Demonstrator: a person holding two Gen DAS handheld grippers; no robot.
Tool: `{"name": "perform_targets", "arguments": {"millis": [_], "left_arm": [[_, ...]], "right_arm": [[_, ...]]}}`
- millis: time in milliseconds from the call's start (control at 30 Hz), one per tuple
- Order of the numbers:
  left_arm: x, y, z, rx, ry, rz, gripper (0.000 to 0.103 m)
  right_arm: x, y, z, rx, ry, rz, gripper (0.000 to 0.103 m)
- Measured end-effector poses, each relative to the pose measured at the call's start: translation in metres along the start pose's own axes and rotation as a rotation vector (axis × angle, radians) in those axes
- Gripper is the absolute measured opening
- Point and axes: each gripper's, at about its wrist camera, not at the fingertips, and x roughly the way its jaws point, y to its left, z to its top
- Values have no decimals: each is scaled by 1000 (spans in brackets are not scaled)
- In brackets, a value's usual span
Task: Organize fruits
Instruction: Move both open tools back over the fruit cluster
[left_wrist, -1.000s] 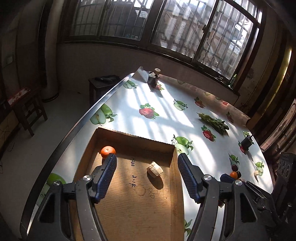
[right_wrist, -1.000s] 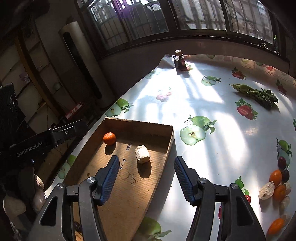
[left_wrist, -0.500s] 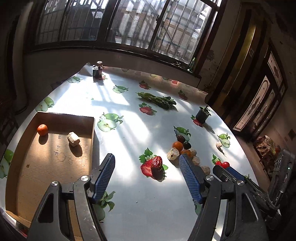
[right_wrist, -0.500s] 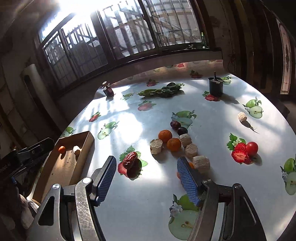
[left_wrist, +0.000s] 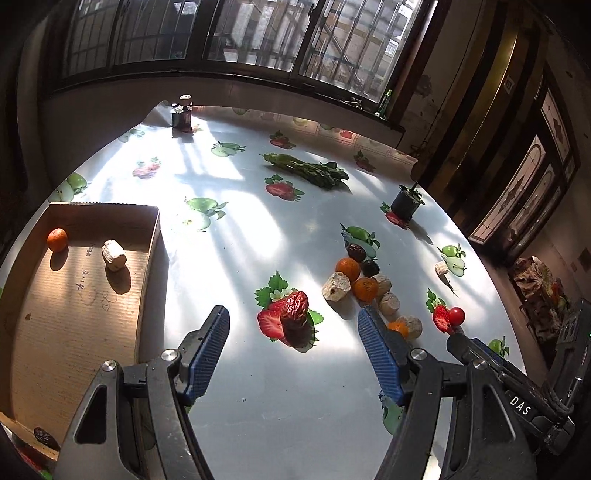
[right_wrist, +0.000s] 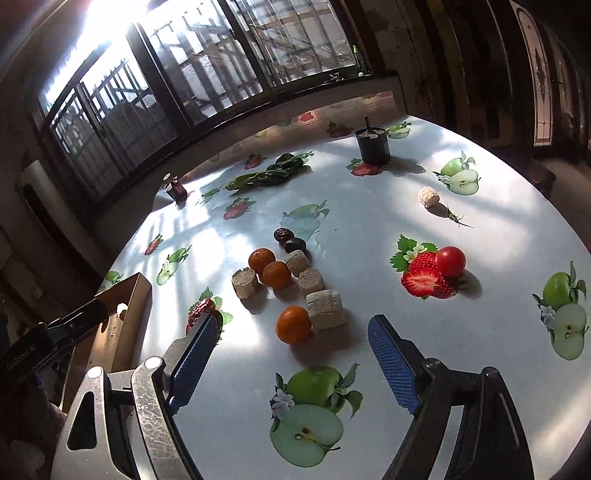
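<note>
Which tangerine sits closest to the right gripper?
The lone tangerine just ahead of the right gripper, touching the biggest pale chunk. The other two tangerines sit farther back, side by side.

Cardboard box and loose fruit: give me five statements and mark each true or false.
1. The cardboard box holds a tangerine. True.
2. The left tongs grip a red date. False: nothing is between them; the date lies on the table.
3. The right tongs are clamped on a tangerine. False: they are opening, and the nearest one lies untouched.
4. A cherry tomato sits beside a printed strawberry. True.
5. The leafy greens are in the box. False: on the table.
</note>
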Motion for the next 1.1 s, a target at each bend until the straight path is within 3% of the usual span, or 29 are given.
{"name": "perform_targets", "arguments": {"millis": [267, 467, 633, 733, 833, 867, 967, 1100], "left_arm": [[14, -1, 0, -4, 21, -9, 71], [13, 13, -2, -26, 27, 5, 71], [-6, 45, -6, -73, -2, 72, 71], [-1, 60, -11, -103, 25, 114, 71], [6, 67, -14, -137, 46, 73, 71], [9, 67, -13, -143, 55, 61, 69], [17, 56, -14, -110, 82, 44, 51], [29, 38, -11, -38, 95, 57, 50]], "right_arm": [[7, 6, -2, -43, 6, -13, 87], [7, 3, 3, -84, 19, -37, 75], [1, -20, 15, -91, 35, -35, 67], [11, -29, 14, -90, 93, -3, 55], [29, -26, 11, -109, 169, 31, 54], [35, -22, 10, -122, 191, 44, 54], [50, -10, 7, -149, 230, 64, 54], [56, -1, 1, -165, 232, 69, 54]]}}
